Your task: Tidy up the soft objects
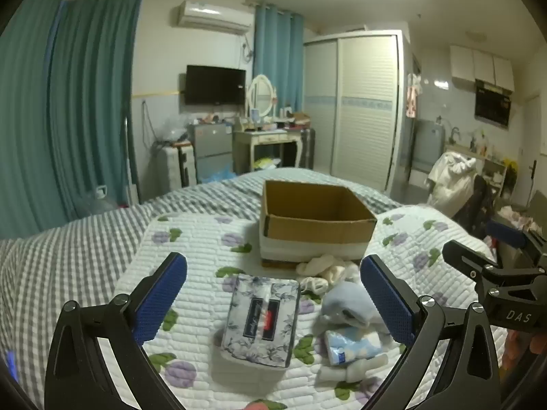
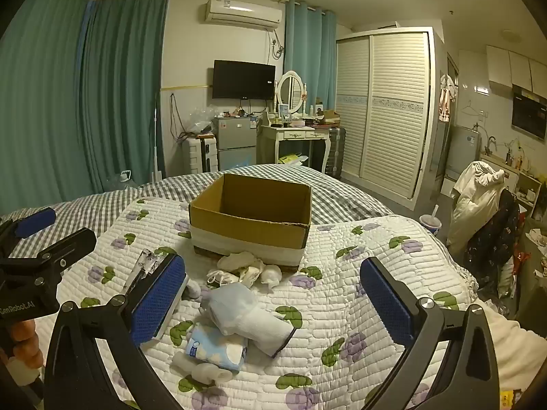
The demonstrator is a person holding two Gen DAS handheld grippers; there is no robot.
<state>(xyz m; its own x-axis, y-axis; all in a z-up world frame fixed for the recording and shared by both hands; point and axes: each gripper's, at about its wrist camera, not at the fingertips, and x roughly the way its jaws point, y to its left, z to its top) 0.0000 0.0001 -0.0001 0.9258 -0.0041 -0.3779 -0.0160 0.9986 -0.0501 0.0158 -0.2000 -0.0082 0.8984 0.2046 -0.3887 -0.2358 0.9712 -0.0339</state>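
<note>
An open cardboard box (image 1: 316,225) stands on the quilt and looks empty; it also shows in the right wrist view (image 2: 251,225). A floral tissue pack (image 1: 261,319) lies below my open left gripper (image 1: 273,302). A pale blue sock (image 1: 345,302), a blue-and-white pack (image 1: 352,346) and cream socks (image 1: 324,270) lie to its right. My open right gripper (image 2: 273,302) hovers over the pale blue sock (image 2: 239,311), the blue-and-white pack (image 2: 215,346) and the cream socks (image 2: 244,266). Both grippers are empty.
A flowered white quilt (image 2: 376,249) covers a grey checked bed (image 1: 68,246). The right gripper's body shows at the right of the left wrist view (image 1: 495,273). A chair piled with clothes (image 2: 482,212) stands right of the bed. A dressing table (image 2: 294,136) and wardrobe (image 2: 386,109) stand behind.
</note>
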